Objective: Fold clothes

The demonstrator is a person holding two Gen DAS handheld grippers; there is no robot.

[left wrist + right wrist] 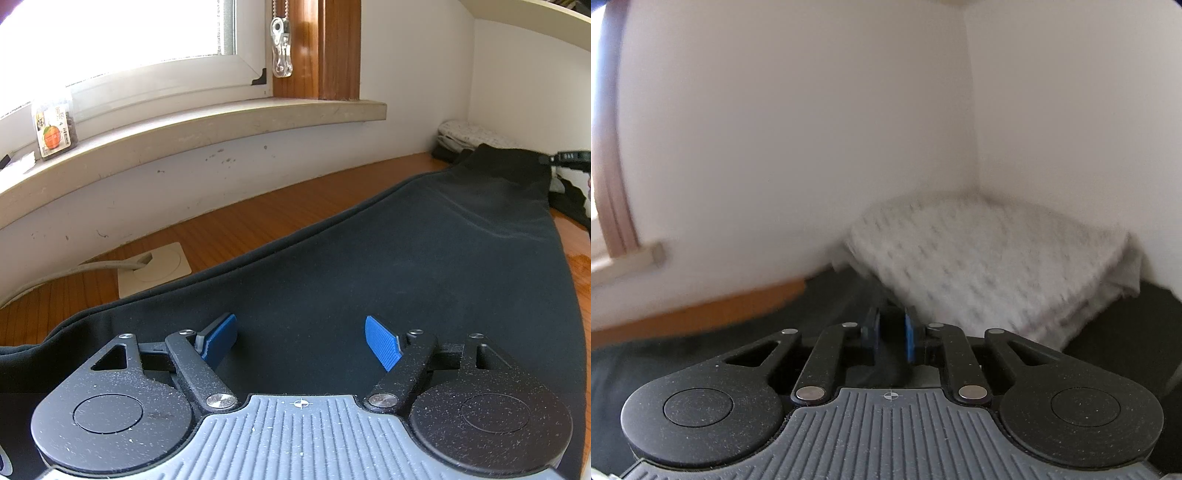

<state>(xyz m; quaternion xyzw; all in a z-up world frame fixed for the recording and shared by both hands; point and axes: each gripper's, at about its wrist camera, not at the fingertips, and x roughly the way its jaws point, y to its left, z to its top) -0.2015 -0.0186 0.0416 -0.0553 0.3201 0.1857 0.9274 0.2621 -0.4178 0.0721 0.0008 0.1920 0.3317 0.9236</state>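
Note:
A long black garment [406, 258] lies flat on the wooden table [258, 218], running from near me to the far right corner. My left gripper [301, 339] hovers over its near end, open, with blue pads [382, 347] wide apart and only flat cloth beneath them. My right gripper [565, 157] shows small at the garment's far end. In the blurred right wrist view, the right gripper [892, 332] has its pads nearly together with a dark fold of the garment [701, 347] between them.
A folded white patterned cloth [990, 258] sits in the wall corner just beyond the right gripper. A cable outlet plate [155, 269] lies on the table at left. A window sill [221, 122] holds a packet [55, 125]. More dark clothing [569, 203] lies at the right edge.

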